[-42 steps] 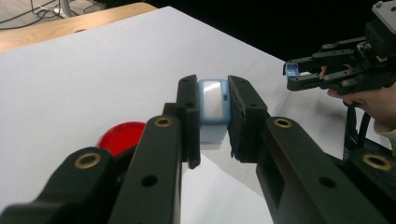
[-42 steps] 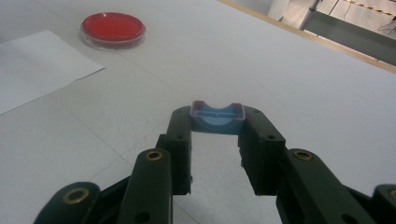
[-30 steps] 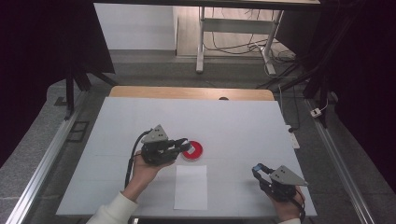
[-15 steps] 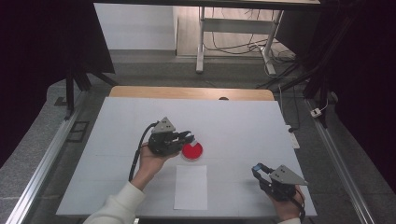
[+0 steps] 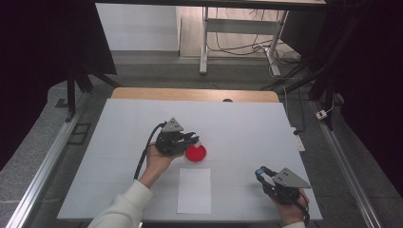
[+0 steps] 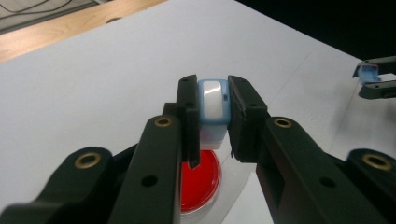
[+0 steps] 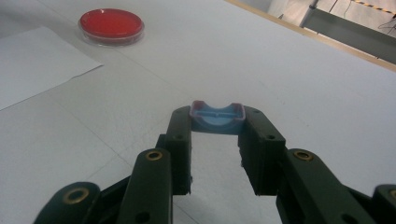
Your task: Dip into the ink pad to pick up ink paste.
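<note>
Red round petri dish (image 5: 196, 153) lies near the middle of the white bench (image 5: 247, 128), with open surface on every side toward the edges. A white paper sheet (image 5: 194, 190) lies just below it in the high view. The left gripper (image 6: 212, 119) hangs over the dish's upper left rim, jaws clamped on a small blue-and-white block (image 6: 213, 105). At lower right, well apart, the right gripper (image 7: 217, 126) pinches a small blue cap (image 7: 217, 116).

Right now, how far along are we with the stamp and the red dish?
Done: the cap is off and pinched in the right hand-held gripper. In hand: the left hand-held gripper holds the stamp over the red dish. Left, probably: pressing it on the blank sheet of paper and recapping.
</note>
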The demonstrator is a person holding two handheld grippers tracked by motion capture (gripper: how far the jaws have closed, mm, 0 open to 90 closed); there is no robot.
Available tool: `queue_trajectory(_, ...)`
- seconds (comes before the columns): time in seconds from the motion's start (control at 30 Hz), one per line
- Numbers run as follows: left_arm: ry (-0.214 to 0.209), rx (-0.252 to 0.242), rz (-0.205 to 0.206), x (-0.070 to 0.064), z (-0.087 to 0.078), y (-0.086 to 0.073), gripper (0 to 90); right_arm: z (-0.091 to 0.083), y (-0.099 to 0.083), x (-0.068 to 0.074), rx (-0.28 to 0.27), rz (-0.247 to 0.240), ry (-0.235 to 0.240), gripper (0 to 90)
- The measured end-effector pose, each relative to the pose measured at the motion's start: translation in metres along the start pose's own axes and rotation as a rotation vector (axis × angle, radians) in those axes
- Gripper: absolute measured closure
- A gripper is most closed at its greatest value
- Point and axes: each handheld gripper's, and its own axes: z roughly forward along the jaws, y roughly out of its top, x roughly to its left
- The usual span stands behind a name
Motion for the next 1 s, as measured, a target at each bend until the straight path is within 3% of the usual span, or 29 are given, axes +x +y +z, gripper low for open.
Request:
queue_trajectory(0.33, 0.024, 0.056, 0.006, 0.005, 0.010, -0.004, 75.5, 0.001, 0.000, 0.000, 0.001, -0.001, 0.003, 65.1)
queue_trajectory(0.67, 0.053, 0.132, 0.047, 0.006, 0.022, -0.011, 75.5, 0.001, 0.000, 0.000, 0.002, -0.002, 0.005, 65.1)
queue_trajectory(1.0, 0.052, 0.158, 0.038, 0.009, 0.029, -0.017, 75.5, 0.001, 0.000, 0.001, 0.004, -0.005, 0.002, 65.1)
